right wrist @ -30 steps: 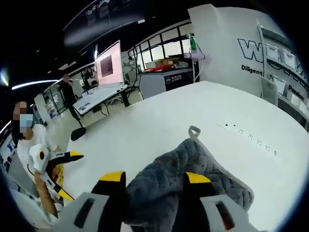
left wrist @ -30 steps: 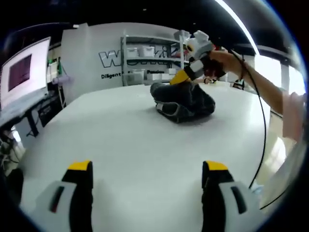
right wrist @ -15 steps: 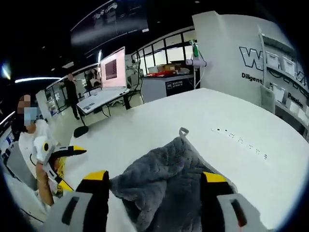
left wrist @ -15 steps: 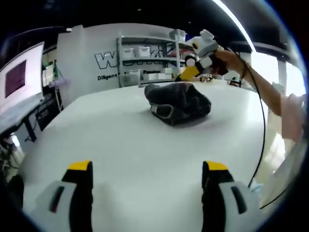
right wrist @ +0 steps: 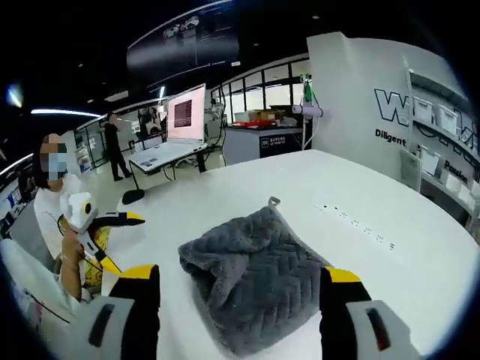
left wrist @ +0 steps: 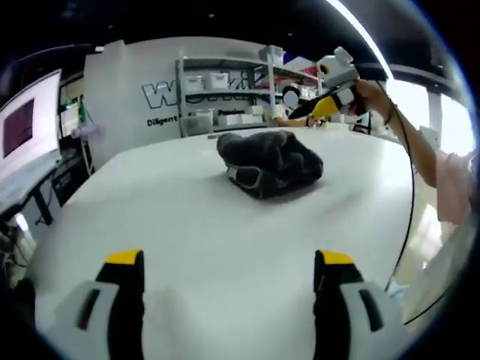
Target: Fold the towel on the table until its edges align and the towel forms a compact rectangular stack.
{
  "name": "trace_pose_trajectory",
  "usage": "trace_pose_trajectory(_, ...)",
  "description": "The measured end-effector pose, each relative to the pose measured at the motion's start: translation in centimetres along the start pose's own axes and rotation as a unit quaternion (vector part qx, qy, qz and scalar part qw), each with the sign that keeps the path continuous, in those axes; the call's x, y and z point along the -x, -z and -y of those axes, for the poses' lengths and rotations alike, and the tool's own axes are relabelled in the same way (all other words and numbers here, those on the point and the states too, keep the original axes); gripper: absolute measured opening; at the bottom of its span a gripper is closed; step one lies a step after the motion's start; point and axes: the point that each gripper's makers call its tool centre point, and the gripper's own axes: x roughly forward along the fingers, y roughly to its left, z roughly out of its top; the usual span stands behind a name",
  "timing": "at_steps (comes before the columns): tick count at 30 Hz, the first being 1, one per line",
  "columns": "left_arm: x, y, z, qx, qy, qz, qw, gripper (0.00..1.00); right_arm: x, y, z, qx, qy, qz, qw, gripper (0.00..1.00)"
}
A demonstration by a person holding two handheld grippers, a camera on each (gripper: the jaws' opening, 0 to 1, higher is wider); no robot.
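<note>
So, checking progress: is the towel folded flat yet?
Folded over, not flat: the grey towel sits as a lumpy bundle on the table, edges unaligned.

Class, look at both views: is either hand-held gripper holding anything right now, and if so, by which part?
Nothing is held. The left hand-held gripper and right hand-held gripper are both open, and the grey towel lies bunched on the table.
</note>
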Motion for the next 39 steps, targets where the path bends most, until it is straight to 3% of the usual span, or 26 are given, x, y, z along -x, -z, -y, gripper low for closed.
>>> trace_pose_trajectory(14,-0.2,-0.3,0.1,-0.004,0.000,-0.003,1.0000,0.99,4.4,2.9,1.0,0.028,0.027,0.004,0.9992,0.99)
trace_pose_trajectory(25,0.0,-0.8,-0.1,-0.006,-0.004,-0.001,1.0000,0.99,8.3,5.9,4.5,0.014,0.068,0.036,0.9970,0.99)
trace_pose_trajectory(39,0.2,-1.6,-0.2,-0.009,-0.012,0.004,0.9999,0.97,9.7,10.2,6.0,0.012,0.079,0.046,0.9957,0.99)
